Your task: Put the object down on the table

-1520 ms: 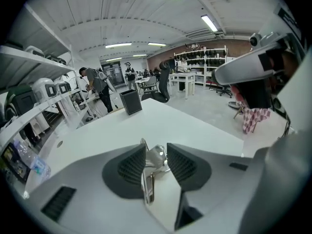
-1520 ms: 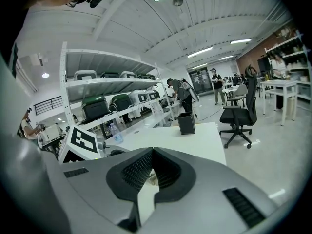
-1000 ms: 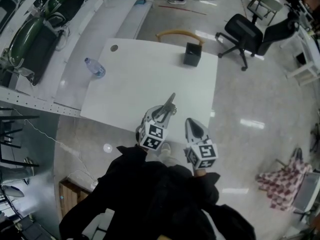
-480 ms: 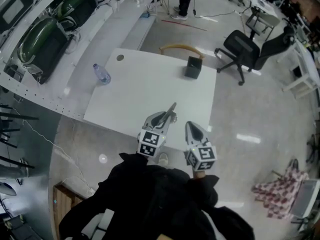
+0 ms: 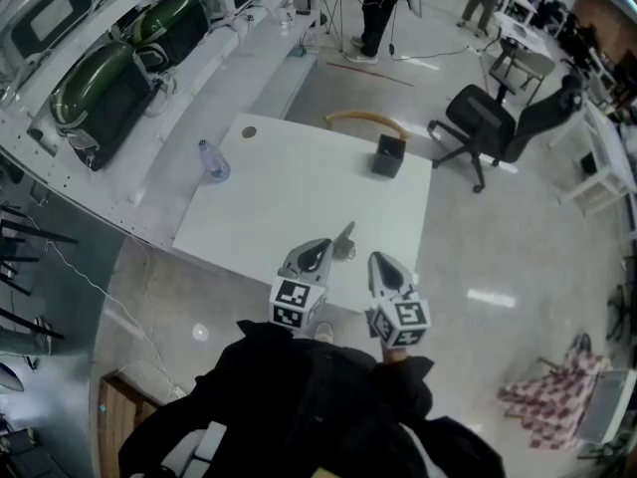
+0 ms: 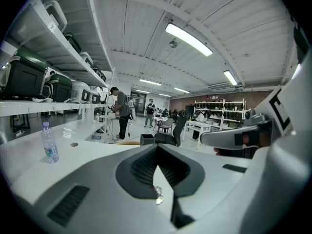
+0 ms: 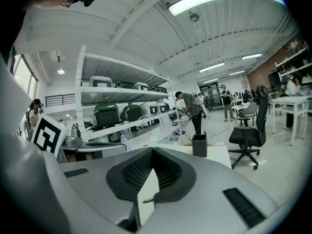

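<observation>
Head view: left gripper (image 5: 343, 239) and right gripper (image 5: 382, 263) hover above the table's (image 5: 299, 197) near edge, left reaching farther in. Left gripper view: jaws closing together on nothing. Right gripper view: jaws pressed together, empty; no carried object shows anywhere.

You wear a black jacket (image 5: 299, 406); your left gripper (image 5: 344, 237) and right gripper (image 5: 377, 259) are smooth grey wedges with dark ribbed fingers (image 6: 141, 168), each bearing a white cube (image 5: 289, 305) with black square markers
</observation>
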`<state>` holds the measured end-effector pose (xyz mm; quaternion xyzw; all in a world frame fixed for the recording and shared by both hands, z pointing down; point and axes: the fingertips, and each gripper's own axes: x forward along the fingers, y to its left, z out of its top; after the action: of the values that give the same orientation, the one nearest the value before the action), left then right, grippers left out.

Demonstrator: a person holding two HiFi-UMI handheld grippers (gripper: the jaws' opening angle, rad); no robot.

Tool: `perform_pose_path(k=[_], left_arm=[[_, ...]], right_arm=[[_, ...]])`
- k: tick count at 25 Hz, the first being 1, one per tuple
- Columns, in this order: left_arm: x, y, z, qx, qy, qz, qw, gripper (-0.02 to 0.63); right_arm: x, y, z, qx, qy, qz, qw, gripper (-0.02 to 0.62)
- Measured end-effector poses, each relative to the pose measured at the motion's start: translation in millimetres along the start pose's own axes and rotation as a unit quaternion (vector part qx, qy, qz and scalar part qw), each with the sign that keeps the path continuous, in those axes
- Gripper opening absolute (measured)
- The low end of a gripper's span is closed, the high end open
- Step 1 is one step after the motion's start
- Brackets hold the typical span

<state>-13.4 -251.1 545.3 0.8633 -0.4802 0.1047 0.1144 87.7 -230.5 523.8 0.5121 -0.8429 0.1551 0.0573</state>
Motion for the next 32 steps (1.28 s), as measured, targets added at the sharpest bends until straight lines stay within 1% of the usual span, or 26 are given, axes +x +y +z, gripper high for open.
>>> perform_pose_path(k=[6,9,11,14,22,32], left_arm=[[-16,-1,12,0.007,-0.019,0.001,0.9998,0.002],[-24,-3,17,0.006,-0.026,0.0,0.9996,0.002],[-28,-4,19,0.004,-0.032,0.0,0.9995,0.002],[-32,-4,22,0.006,-0.037,0.004,0.9993,0.002],[-41,-10,24,0.006,-0.045,0.011,0.9989,0.002],[-47,-15,22,0.011,-0.046,0.016,0.9988,0.002]], right_arm=[[-5,7,6,-0.004,0.0,0.0,1.0,0.002],[-7,12,11,-0.005,-0.008,0.002,1.0,0.002],[-7,12,16,-0.012,-0.014,-0.004,1.0,0.002],[-9,15,16,-0.021,-0.009,0.0,1.0,0.002],[-16,18,15,-0.018,-0.018,0.006,1.0,0.002],[-19,16,14,-0.02,-0.02,0.008,1.0,0.002]])
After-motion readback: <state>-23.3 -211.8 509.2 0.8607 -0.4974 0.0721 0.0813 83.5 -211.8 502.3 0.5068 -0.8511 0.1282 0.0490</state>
